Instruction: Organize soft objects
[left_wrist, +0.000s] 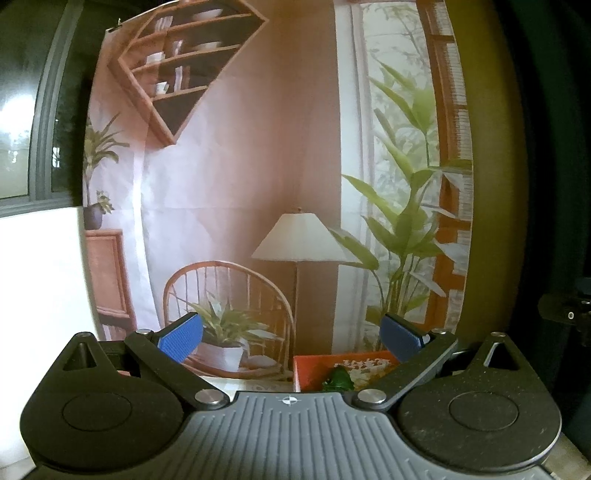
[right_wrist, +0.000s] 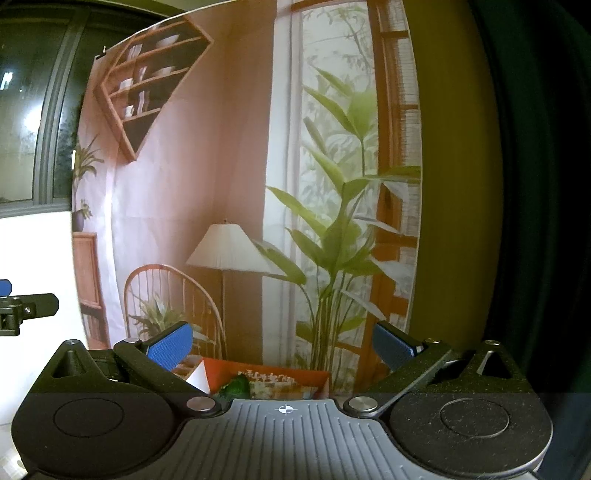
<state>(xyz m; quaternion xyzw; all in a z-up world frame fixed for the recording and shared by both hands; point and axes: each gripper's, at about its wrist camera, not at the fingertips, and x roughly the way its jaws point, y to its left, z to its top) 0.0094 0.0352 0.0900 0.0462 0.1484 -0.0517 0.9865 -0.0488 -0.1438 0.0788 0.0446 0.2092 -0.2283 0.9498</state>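
Observation:
My left gripper is open, its blue pads spread wide with nothing between them. It is raised and points at a printed backdrop. Below it, an orange box with a patterned inside holds a green soft toy, mostly hidden by the gripper body. My right gripper is also open and holds nothing. The same orange box and green toy show low between its fingers. The left gripper's finger appears at the far left edge of the right wrist view.
A fabric backdrop printed with a room scene hangs straight ahead. A dark-framed window is at the left above a white wall. A dark curtain fills the right side. A black device shows at the right edge.

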